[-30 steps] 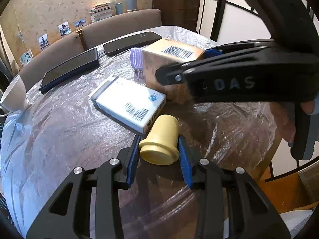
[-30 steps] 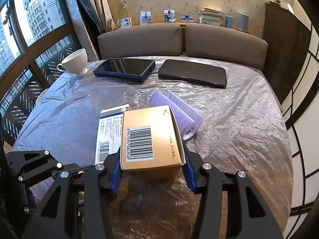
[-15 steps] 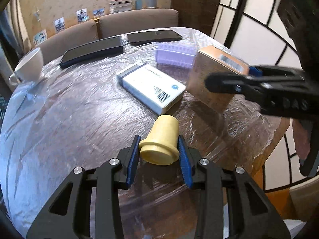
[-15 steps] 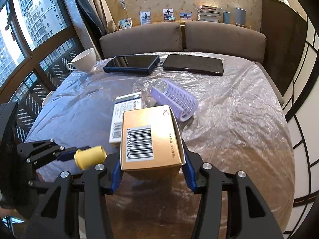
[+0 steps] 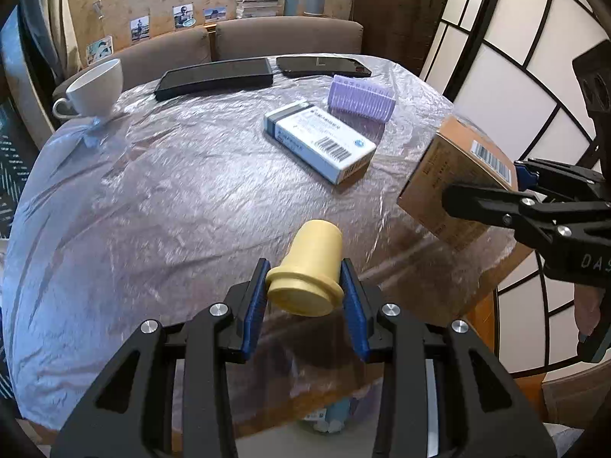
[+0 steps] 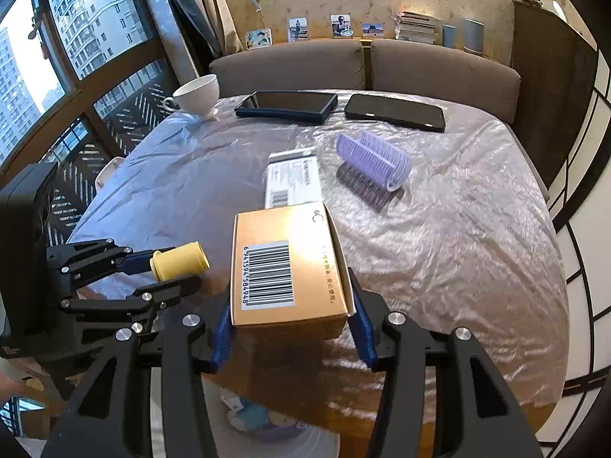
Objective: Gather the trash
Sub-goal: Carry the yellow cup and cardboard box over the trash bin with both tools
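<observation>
I see the table (image 6: 477, 236) edge right under both grippers, with a bin (I think, only partly visible) (image 6: 267, 431) below it, so there is open room to lower but little to swing sideways. My right gripper (image 6: 290, 328) clamps the brown box (image 6: 286, 263), which sticks far forward and could twist loose. My left gripper (image 5: 303, 301) pinches the yellow cap (image 5: 311, 267) by its flared rim; it could slip and miss.

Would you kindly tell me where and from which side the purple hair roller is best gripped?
Grip the purple hair roller across its middle, coming from above with the fingers on its two long curved sides. It lies on its side on the plastic-covered table, clear of the white box, so both flanks look open.
</observation>
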A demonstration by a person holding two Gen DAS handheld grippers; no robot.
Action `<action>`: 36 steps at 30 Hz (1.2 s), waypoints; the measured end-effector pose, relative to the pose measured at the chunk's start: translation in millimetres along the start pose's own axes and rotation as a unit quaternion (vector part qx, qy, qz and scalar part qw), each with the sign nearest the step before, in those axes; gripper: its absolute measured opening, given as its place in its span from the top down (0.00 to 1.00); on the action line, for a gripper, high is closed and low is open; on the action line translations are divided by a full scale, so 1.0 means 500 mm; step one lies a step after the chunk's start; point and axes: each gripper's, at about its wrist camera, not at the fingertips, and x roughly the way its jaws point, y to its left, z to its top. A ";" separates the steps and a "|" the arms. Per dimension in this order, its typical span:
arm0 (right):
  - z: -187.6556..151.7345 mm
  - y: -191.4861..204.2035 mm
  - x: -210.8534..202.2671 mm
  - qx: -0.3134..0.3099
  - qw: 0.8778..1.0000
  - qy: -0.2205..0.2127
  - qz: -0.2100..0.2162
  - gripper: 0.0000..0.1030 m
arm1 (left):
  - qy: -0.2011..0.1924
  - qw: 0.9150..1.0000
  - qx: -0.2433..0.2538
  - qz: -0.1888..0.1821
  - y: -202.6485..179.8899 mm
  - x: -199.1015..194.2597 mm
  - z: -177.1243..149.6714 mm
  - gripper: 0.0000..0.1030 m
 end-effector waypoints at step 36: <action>-0.148 0.107 -0.051 -0.030 0.998 0.053 0.018 0.52 | 0.034 0.999 0.024 -0.013 0.001 -0.105 -0.162 0.62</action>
